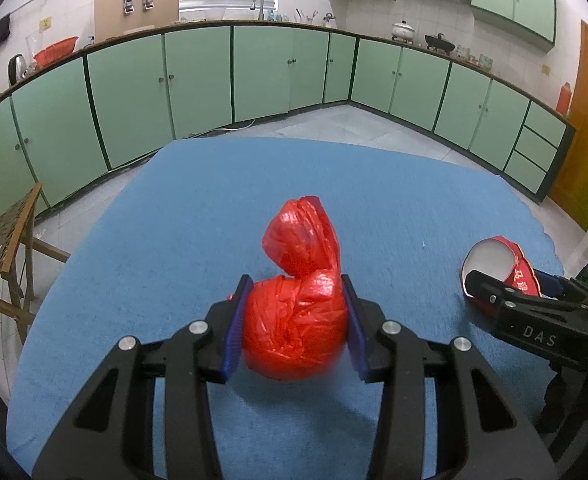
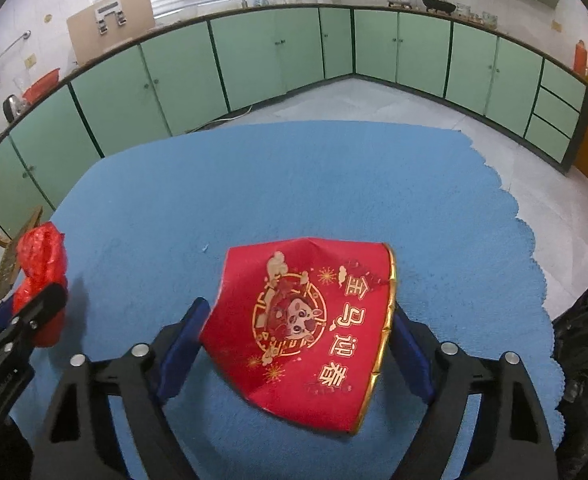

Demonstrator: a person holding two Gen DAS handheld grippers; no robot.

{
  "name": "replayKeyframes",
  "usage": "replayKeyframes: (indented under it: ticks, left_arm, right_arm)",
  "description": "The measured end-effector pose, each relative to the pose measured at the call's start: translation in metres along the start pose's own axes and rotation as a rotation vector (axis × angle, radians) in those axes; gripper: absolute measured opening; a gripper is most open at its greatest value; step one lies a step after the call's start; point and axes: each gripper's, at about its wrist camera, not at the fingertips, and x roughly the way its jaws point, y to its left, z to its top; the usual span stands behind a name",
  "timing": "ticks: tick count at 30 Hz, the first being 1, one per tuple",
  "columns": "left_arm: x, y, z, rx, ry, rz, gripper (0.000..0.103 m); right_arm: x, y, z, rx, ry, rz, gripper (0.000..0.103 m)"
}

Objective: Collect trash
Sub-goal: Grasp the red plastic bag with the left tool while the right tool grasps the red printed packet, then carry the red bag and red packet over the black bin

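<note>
A crumpled red plastic bag (image 1: 300,304) sits between the blue pads of my left gripper (image 1: 296,328), which is shut on its lower bulge, over the blue table mat (image 1: 198,216). The bag also shows at the left in the right wrist view (image 2: 40,268). A red paper cup (image 2: 306,328) with gold print and rim lies squashed between the pads of my right gripper (image 2: 296,344), which is shut on it. In the left wrist view the cup (image 1: 502,264) shows its white inside, at the right with the right gripper (image 1: 490,292).
A black trash bag (image 2: 586,352) sits at the right edge of the table. A wooden chair (image 1: 6,248) stands to the left. Green kitchen cabinets (image 1: 198,76) run along the far wall across a tiled floor.
</note>
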Motion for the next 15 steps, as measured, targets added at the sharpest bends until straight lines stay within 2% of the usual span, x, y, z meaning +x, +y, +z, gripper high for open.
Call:
replayKeyframes:
  ticks: [3,5,15]
  left_arm:
    - [-0.002,0.0,0.001,0.006,-0.001,0.0,0.041]
    - [-0.004,-0.002,0.001,0.007,-0.003,-0.003,0.041]
    - [-0.019,-0.011,-0.002,0.011,-0.011,-0.023,0.041]
  right_arm:
    - [-0.005,0.0,-0.003,-0.004,0.0,0.021,0.078]
    - [-0.011,-0.002,-0.005,-0.005,-0.002,0.045,0.072]
    - [-0.049,-0.005,-0.018,-0.056,-0.024,0.081,0.068]
